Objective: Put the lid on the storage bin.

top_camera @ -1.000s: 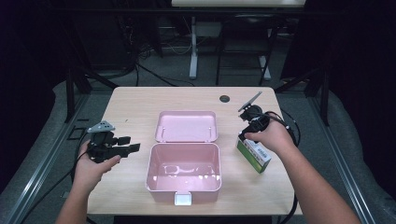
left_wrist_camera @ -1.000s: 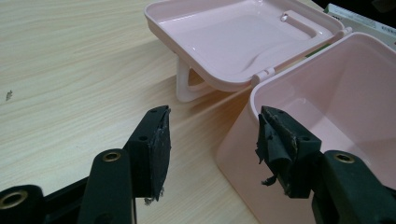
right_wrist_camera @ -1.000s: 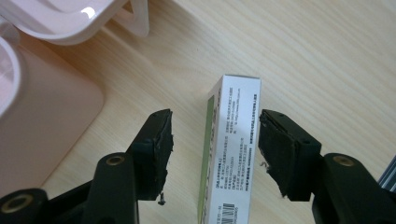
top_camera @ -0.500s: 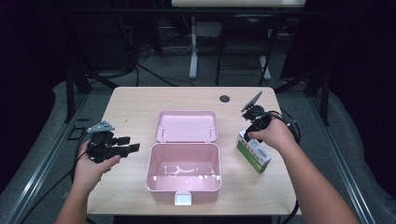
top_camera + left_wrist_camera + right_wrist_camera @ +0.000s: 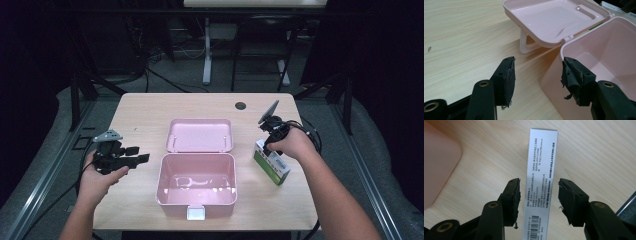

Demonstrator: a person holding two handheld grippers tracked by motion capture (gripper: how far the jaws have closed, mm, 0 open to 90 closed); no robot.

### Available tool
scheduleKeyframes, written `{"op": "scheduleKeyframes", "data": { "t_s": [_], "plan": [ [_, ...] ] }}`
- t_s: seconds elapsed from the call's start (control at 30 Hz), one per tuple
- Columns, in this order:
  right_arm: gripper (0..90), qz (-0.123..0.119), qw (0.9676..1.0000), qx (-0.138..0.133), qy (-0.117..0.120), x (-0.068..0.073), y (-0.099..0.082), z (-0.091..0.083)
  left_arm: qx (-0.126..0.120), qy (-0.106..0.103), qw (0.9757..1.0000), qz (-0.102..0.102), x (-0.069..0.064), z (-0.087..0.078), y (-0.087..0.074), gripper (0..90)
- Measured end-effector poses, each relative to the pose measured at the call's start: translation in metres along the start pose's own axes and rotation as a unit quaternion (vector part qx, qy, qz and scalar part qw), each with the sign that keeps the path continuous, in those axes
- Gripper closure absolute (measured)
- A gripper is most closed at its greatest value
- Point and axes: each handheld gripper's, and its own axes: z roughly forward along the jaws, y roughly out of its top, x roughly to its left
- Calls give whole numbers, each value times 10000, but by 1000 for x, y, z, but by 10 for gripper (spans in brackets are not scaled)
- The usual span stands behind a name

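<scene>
- Two grippers are at work over the wooden table (image 5: pixel 150 107), one in each hand of the person.
- The right gripper (image 5: pixel 537 200) points down at a green and white carton (image 5: pixel 271 162), which stands on its long edge on the table, just to the right of the pink box (image 5: pixel 196 186).
- In the right gripper view the narrow white printed side of the carton (image 5: pixel 541 182) lies between the two black jaws. Its jaws have just been closing, but a small gap shows on each side, so the pads (image 5: pixel 512 197) do not press on the carton.
- The right hand (image 5: pixel 295 144) covers a part of the carton's top in the high view.
- The left gripper (image 5: pixel 537 80) is held near the left wall of the pink box, with its jaws wide apart and nothing between them.
- In the left gripper view its right jaw is close to the box's corner; whether it touches I cannot tell.
- The box is open and its lid (image 5: pixel 200 135) lies back flat behind it.
</scene>
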Motion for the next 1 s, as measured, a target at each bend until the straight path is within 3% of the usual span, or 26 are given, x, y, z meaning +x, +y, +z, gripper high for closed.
{"op": "scheduleKeyframes", "data": {
  "t_s": [0.53,1.0],
  "plan": [
    [561,172,9988,412,190,-3,3,11,36,-9,10000,-21,1,1,0,440],
    [563,193,9979,568,235,-5,2,23,23,12,10000,-41,2,2,-1,440]
  ]
}}
